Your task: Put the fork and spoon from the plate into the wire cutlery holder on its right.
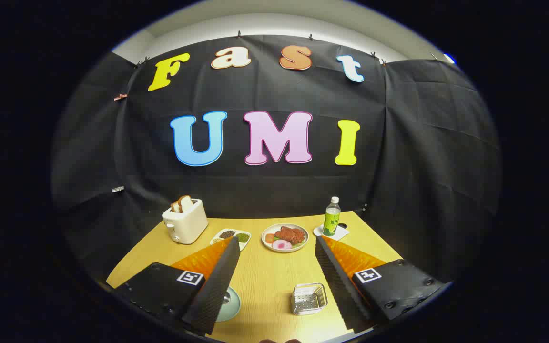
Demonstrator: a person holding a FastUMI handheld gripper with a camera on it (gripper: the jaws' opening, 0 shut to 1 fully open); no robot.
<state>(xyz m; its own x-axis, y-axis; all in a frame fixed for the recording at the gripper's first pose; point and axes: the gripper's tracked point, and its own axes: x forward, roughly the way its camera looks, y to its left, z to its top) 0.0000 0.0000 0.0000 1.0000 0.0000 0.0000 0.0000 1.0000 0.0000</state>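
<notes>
My gripper (278,244) hangs open above the wooden table (265,281), fingers spread wide with nothing between them. Below the left finger (217,281) a pale green plate (230,305) peeks out, mostly hidden by that finger; a bit of metal cutlery shows on it at the finger's edge. The wire cutlery holder (309,298) sits to the plate's right, between the fingers and close to the right finger (341,281). It looks empty from here.
At the table's far side stand a cream toaster (185,220) with bread slices, a small divided dish (231,237) of spices, a plate of food (285,237) and a green bottle (331,217) on a white coaster. Black cloth walls close the booth.
</notes>
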